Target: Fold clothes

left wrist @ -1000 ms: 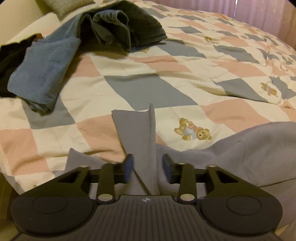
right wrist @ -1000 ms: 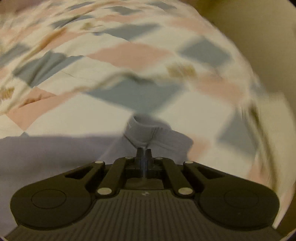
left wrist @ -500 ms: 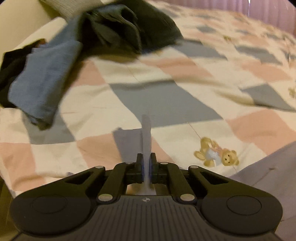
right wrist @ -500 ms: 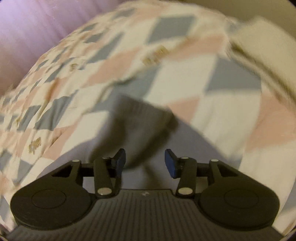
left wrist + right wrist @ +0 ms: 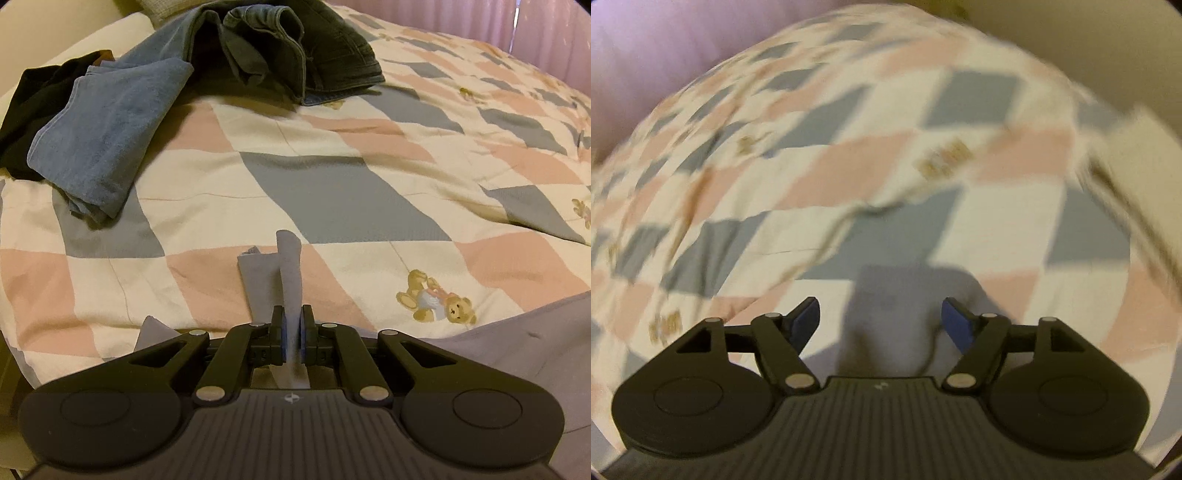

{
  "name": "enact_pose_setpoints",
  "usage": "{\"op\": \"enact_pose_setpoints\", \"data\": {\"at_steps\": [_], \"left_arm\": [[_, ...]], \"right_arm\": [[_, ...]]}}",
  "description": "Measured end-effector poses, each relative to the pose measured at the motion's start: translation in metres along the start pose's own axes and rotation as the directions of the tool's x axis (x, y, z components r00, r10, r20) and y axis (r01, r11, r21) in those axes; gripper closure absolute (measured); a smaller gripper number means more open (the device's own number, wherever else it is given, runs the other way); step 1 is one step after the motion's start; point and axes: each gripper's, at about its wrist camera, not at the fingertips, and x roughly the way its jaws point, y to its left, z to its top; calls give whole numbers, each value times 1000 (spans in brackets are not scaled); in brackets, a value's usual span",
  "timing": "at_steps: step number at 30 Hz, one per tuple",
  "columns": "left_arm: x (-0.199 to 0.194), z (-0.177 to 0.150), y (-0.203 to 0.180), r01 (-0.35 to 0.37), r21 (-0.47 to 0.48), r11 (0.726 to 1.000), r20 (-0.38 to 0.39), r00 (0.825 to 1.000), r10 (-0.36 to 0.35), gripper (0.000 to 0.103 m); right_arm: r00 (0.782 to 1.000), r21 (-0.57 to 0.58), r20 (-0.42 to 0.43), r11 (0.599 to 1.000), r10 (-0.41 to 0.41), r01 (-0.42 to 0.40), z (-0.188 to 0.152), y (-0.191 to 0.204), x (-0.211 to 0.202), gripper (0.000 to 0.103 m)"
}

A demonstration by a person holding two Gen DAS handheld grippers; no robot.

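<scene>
The lavender garment lies spread on the quilted bed, near its edge. The left gripper has its fingers clenched on a narrow strip of that cloth, which stands up limp between them. The right gripper is released, fingers wide apart above another part of the garment. The fabric looks thin, soft and light, so it will likely sag and slide; corners or hems seem the best holds.
</scene>
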Motion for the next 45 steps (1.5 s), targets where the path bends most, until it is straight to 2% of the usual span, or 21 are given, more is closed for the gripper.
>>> {"op": "enact_pose_setpoints", "data": {"at_steps": [2, 3, 7, 8, 9, 10, 12, 14, 15, 17, 19, 20, 23, 26, 28, 31, 35, 37, 40, 42, 45], "left_arm": [[1, -1, -2, 1, 7, 1000, 1, 1000, -1, 96], [2, -1, -3, 5, 5, 1000, 0, 1000, -5, 96], [8, -2, -2, 20, 11, 1000, -12, 1000, -20, 96], [10, -2, -1, 23, 15, 1000, -19, 1000, -23, 96], [11, -2, 1, 31, 19, 999, -23, 999, -30, 97], [10, -1, 4, 41, 16, 999, -23, 999, -40, 98], [5, 0, 13, 61, -9, 998, -16, 998, -61, 98], [-6, 0, 27, 87, -62, 994, 7, 996, -87, 98], [-15, -1, 36, 103, -95, 990, 27, 995, -101, 98], [-36, -7, 54, 133, -166, 977, 61, 990, -124, 98], [-48, -15, 67, 148, -221, 964, 72, 988, -135, 98], [-51, -21, 72, 146, -247, 958, 67, 989, -134, 98], [-45, -39, 85, 131, -320, 938, 27, 991, -130, 97], [-18, -45, 90, 85, -345, 935, -66, 991, -114, 98], [-13, -36, 85, 70, -281, 957, -83, 992, -96, 97], [-25, -12, 78, 80, -205, 975, -47, 995, -92, 96], [-37, -3, 68, 43, -136, 990, -49, 997, -51, 94], [-33, -5, 68, 7, -115, 993, -84, 996, -16, 97], [-35, 1, 72, 12, -93, 996, -98, 995, -21, 99], [-42, 11, 76, 10, -82, 997, -79, 997, -16, 99], [-42, 14, 81, 33, -119, 992, -96, 994, -45, 89]], "right_arm": [[998, -180, -8, 981, -70, 67, 3, 33, 14, 33], [992, -266, -13, 956, -129, 121, 0, 50, 27, 33], [944, -528, 15, 799, -329, 287, -21, 98, 82, 33], [928, -561, 1, 768, -373, 309, -27, 99, 98, 39], [922, -558, -12, 768, -386, 314, -30, 94, 105, 75], [938, -495, -22, 819, -347, 291, -28, 79, 100, 101], [966, -355, -32, 907, -255, 228, -23, 47, 87, 102], [996, -178, -3, 980, -91, 89, -17, 6, 52, 102], [1000, -86, 27, 996, 0, 2, -16, -18, 31, 102], [984, 83, 95, 983, 154, -162, -23, -72, -6, 101], [951, 232, 167, 927, 262, -296, -37, -126, -34, 101], [941, 300, 187, 896, 282, -328, -48, -150, -39, 101], [943, 464, 159, 822, 291, -331, -87, -198, -22, 100], [958, 562, 74, 782, 278, -271, -110, -213, 9, 99], [952, 568, 84, 771, 295, -289, -111, -210, 14, 99], [937, 458, 122, 818, 328, -347, -87, -193, -5, 100], [957, 340, 71, 895, 283, -289, -69, -181, -12, 100], [969, 367, 30, 899, 244, -238, -74, -185, -7, 99], [957, 382, 56, 879, 286, -285, -73, -181, -10, 99], [953, 337, 72, 892, 295, -302, -65, -173, -17, 99], [952, 312, 56, 900, 302, -304, -54, -161, -14, 98]]}}
